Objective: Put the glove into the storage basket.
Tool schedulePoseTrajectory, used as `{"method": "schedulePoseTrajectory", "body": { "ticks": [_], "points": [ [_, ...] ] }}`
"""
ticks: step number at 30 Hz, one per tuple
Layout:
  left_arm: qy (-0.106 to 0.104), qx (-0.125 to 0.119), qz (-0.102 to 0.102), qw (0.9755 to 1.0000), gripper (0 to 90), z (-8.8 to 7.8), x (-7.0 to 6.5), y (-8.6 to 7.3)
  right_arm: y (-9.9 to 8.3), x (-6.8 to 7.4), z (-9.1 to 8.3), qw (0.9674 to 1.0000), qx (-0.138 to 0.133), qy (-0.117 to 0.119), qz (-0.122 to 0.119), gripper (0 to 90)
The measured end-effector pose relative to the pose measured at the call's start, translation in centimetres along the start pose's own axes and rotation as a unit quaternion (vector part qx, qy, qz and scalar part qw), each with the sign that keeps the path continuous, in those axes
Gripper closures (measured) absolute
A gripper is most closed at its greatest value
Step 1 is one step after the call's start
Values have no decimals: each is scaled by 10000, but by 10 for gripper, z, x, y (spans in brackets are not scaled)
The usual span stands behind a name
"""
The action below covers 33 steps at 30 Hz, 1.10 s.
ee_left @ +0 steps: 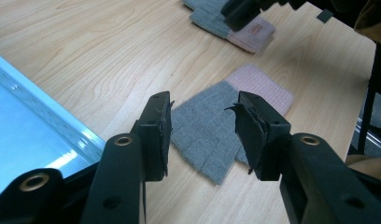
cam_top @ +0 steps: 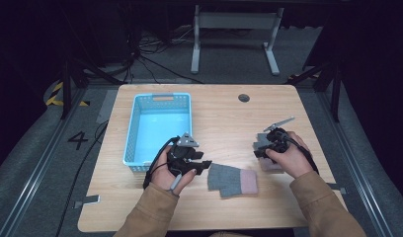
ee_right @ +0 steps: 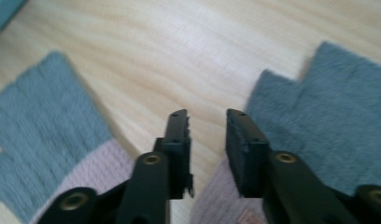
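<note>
Wood-grain table (cam_top: pixel 219 106): one, pale laminate top; carries everything below.
Blue plastic basket (cam_top: pixel 160 101): one, perforated walls, nothing visible inside; stands at the table's left half, just beyond the left gripper.
Knit fingerless gloves: two, grey with pink cuffs. Near glove (cam_top: pixel 232 179) lies flat between the hands, just right of the left gripper. Far glove (cam_top: pixel 266 152) lies under the right gripper, partly hidden by it.
Left gripper (ee_left: pixel 202 133): jaws apart, nothing between the pads; aimed at the near glove's grey finger end, not touching it.
Right gripper (ee_right: pixel 207 149): jaws parted, nothing gripped; poised over bare wood at the far glove's edge.
Step in hand (judged): both gloves on the table, neither held; probably gathering them for the basket.
Next move (judged): lower one gripper onto a glove edge, pinch a fold, lift clear, carry over the basket rim.
</note>
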<state>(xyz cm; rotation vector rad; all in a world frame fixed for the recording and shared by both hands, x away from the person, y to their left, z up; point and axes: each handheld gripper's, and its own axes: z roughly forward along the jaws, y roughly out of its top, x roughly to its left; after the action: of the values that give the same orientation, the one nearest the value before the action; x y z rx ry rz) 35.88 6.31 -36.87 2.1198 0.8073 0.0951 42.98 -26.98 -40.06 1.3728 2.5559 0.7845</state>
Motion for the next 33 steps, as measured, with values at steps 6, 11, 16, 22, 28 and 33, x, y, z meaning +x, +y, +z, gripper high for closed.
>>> {"method": "schedulePoseTrajectory", "body": {
  "ticks": [6, 11, 16, 22, 28, 33],
  "points": [
    [8, -13, 9, 10000, 565, -2, 1, 0, 3, -20, -1, 9978, -34, -444, 486, 579],
    [16, -29, 12, 10000, 565, -4, 1, -1, -2, -37, 5, 9936, 108, -750, 834, 542],
    [18, -23, 8, 10000, 565, -3, 1, -1, -5, -44, 10, 9904, 242, -912, 1014, 523],
    [20, -27, 1, 10000, 565, -3, 1, -1, -6, -41, 17, 9881, 418, -943, 1144, 515],
    [24, -9, 13, 10000, 561, -3, 1, -1, -6, -40, 21, 9869, 489, -1080, 1091, 568],
    [17, -12, 11, 10000, 561, -3, 0, 0, -4, -39, 22, 9856, 596, -1200, 1032, 694]
  ]
}}
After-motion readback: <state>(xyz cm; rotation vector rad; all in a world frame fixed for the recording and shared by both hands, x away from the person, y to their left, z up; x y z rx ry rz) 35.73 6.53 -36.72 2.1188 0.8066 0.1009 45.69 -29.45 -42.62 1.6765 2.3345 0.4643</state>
